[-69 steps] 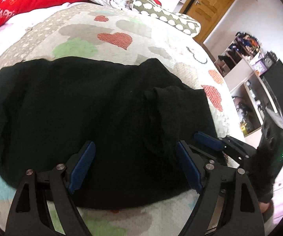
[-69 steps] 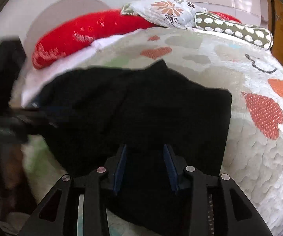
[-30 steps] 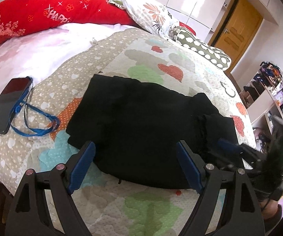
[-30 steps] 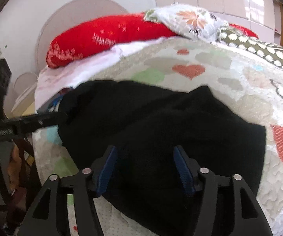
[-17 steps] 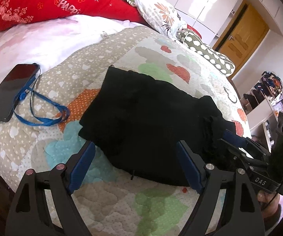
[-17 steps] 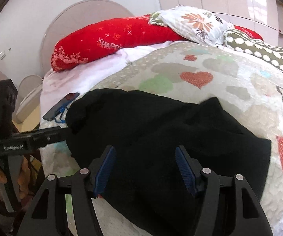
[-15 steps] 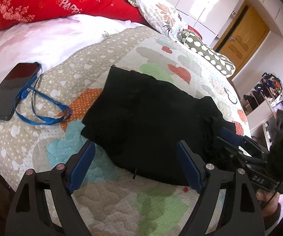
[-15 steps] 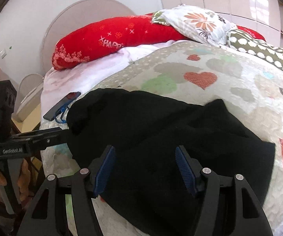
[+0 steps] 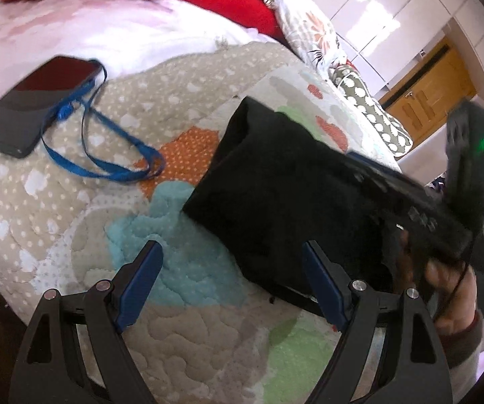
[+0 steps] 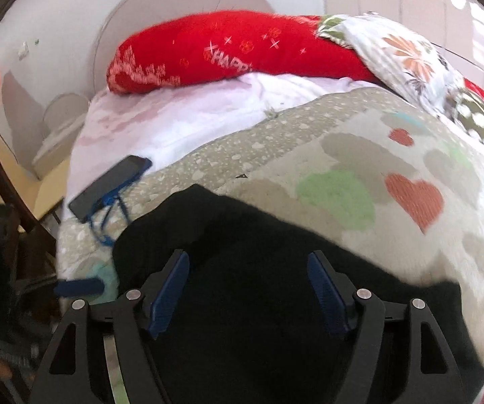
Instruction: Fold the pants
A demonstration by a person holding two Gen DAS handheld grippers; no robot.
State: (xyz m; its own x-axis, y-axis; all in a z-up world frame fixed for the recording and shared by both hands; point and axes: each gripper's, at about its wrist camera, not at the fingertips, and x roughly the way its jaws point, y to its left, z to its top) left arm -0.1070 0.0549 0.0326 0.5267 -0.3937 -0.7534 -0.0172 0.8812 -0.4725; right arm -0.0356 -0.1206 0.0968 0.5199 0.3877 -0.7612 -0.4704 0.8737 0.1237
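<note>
While my left claw (image 9: 230, 281) and right claw (image 10: 248, 291) hang spread — the right's jaws just widened, gripping nothing — I should pinch the pants (image 9: 275, 181) at matching bed-side corners.

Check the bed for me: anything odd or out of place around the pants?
One thing: a phone with a blue lanyard lies on the quilt left of the folded black pants, apart from them. Nothing spilled or damaged.

matt black cloth pants (image 9: 285, 181), quilted bedspread (image 9: 83, 208)

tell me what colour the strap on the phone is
Blue; the strap on the phone shows best in the left wrist view.
</note>
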